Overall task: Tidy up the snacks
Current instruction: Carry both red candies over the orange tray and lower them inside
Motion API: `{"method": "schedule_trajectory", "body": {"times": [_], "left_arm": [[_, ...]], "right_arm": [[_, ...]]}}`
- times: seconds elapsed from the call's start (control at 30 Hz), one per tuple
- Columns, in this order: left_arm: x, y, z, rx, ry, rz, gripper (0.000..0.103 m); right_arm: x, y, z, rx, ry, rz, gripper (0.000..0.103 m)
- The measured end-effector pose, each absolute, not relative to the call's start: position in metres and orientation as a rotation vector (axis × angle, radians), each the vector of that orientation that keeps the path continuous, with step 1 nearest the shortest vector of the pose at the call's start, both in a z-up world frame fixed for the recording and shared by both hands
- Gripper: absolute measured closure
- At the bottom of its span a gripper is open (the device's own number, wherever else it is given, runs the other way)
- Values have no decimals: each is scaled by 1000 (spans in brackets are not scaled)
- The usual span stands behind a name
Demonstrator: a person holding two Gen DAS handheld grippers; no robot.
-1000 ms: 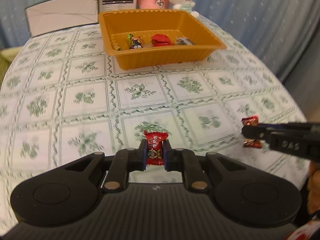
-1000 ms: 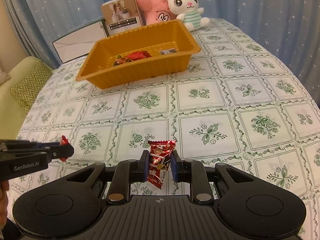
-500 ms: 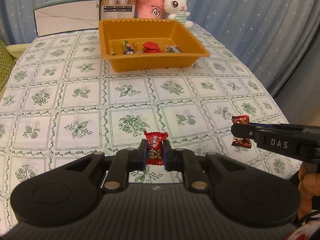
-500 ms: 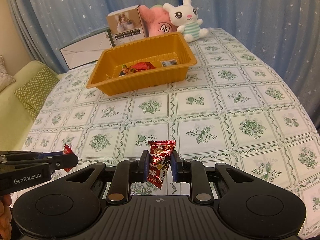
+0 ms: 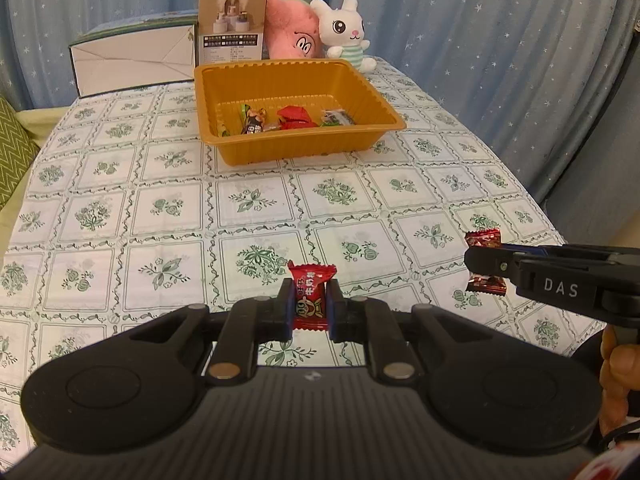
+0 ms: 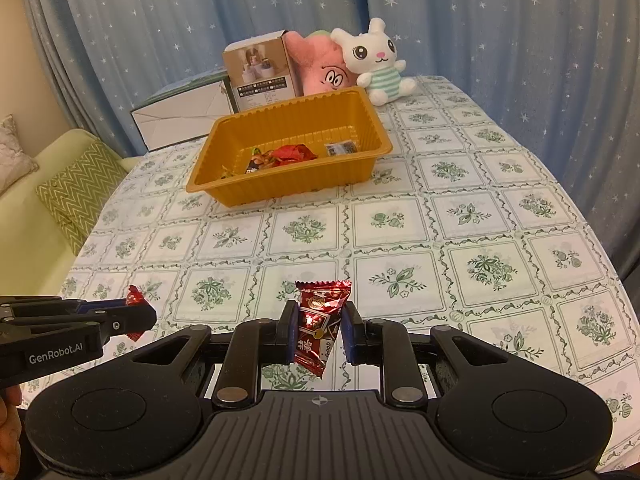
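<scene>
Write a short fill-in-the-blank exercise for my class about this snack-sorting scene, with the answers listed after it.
1. Each pair of tongs grips a wrapped ____.
2. The tray holding snacks is coloured ____.
3. The white plush toy behind the tray is a ____.
4. The left tongs hold a wrapper coloured ____.

Answers: candy; orange; rabbit; red

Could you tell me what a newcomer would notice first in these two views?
Probably the two red wrapped sweets, one clamped in the left tool and a darker one in the right tool, both held above the green-patterned tablecloth. Beyond them, an orange tray holds a few snacks, with a white plush rabbit behind it.
</scene>
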State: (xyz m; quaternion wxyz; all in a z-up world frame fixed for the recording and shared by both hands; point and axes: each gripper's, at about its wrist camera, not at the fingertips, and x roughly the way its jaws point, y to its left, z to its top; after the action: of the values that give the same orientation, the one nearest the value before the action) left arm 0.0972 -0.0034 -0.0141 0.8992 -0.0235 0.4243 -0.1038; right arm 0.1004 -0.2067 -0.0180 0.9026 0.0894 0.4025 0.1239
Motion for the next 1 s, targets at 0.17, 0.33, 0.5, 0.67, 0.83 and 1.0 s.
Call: {"method": "schedule_trajectory", "body": {"times": [0.17,0.33,0.5,0.67,0.83,1.0], "left_arm": [[98,-5,-9,-41,869,-216,89],[101,-6,-6,-36,862,-218,89],[104,-6,-7,-33,862,-220,89],[109,-7,-7,-34,862,-223,89],[117,-8,-5,-32,857,-224,89],[133,-8,0,-34,844,-229,89]], "right_arm": [[100,-209,-13,180,822,257,81],[101,-210,-13,178,822,254,81],[102,-211,-13,178,824,254,81],[105,-214,-14,179,825,254,81],[114,-217,-13,178,824,254,81],[131,-219,-10,176,816,261,81]]}}
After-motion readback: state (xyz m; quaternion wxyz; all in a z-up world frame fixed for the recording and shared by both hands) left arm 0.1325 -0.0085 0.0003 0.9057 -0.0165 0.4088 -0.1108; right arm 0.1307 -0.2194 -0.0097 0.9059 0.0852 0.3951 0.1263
